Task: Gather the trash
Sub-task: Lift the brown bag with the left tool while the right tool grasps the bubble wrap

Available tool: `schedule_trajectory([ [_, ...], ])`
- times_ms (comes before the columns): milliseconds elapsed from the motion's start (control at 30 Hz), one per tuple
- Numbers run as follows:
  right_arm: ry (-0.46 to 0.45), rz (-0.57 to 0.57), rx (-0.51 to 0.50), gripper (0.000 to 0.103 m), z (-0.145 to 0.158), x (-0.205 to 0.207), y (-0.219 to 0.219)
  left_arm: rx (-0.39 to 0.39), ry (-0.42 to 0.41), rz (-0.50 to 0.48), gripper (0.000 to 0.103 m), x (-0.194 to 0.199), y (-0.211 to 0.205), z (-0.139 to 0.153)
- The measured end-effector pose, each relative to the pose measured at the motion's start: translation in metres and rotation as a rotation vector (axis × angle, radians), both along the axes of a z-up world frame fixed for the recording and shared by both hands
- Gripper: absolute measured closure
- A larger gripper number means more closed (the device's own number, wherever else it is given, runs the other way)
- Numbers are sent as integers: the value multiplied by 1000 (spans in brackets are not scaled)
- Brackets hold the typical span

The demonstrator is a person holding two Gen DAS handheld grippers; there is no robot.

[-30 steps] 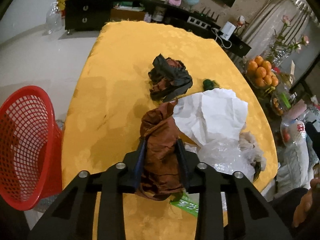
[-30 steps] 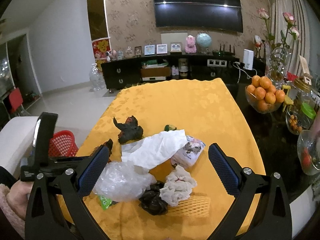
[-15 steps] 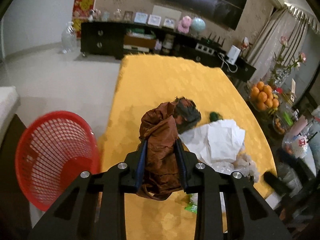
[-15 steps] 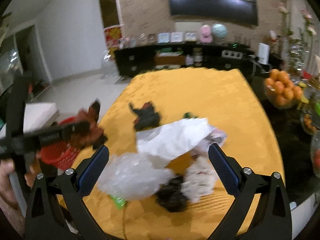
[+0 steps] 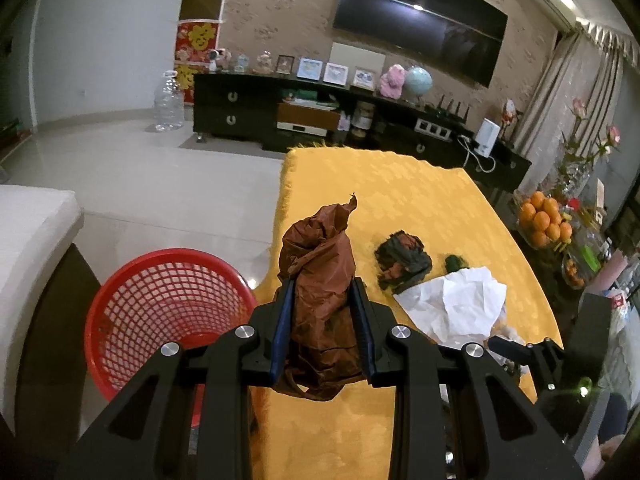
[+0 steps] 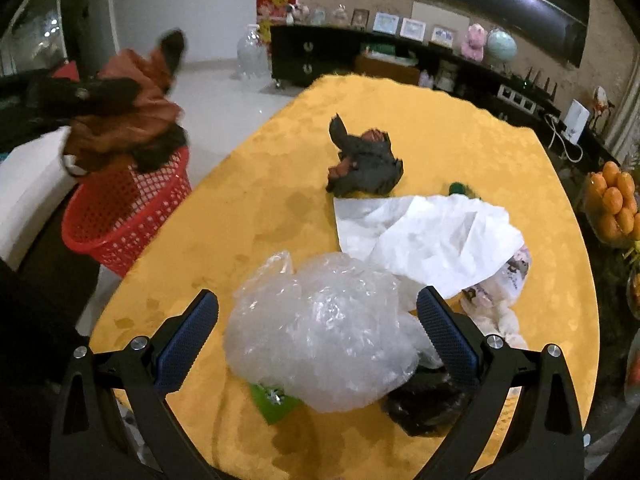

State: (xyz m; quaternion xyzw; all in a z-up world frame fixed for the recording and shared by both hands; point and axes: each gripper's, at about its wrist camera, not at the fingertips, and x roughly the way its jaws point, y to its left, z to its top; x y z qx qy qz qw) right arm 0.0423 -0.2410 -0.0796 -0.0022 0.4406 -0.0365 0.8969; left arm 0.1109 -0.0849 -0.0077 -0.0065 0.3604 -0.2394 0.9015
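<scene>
My left gripper [image 5: 322, 300] is shut on a crumpled brown plastic bag [image 5: 320, 280], held in the air at the table's left edge, beside the red mesh basket [image 5: 160, 304] on the floor. In the right wrist view the bag [image 6: 128, 120] hangs above the basket [image 6: 124, 216]. My right gripper [image 6: 316, 320] is open, its fingers on either side of a clear bubble-wrap bundle [image 6: 320, 336] on the yellow table [image 6: 248, 208]. A white paper sheet [image 6: 432, 236], a dark crumpled bag [image 6: 364, 164] and a black wad [image 6: 424, 404] lie nearby.
A bowl of oranges [image 5: 542, 220] and jars stand at the table's right side. A green scrap [image 6: 272, 400] lies under the bubble wrap. A white sofa edge [image 5: 28, 240] is left of the basket. A black TV cabinet [image 5: 320, 120] lines the far wall.
My left gripper has lifted the brown bag off the table and carried it left toward the red basket. My right gripper has moved down and forward over the bubble wrap.
</scene>
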Motion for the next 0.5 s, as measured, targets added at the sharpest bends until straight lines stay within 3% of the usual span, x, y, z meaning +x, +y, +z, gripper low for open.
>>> schedule_trajectory([
  [33,3,-5,9,14,-2,1,0,-2,-2,4,76,0,3,0],
  [100,17,-9,39,30,-4,5,-4,-7,-7,15,76,0,9,2],
  [200,36,-19,26,44,-7,7,-3,-5,-17,31,76,0,16,5],
  [300,30,-17,27,51,-5,7,-2,-2,-31,41,76,-2,18,8],
  [500,-87,-46,59,52,24,-1,-6,5,-76,72,76,-6,27,19],
])
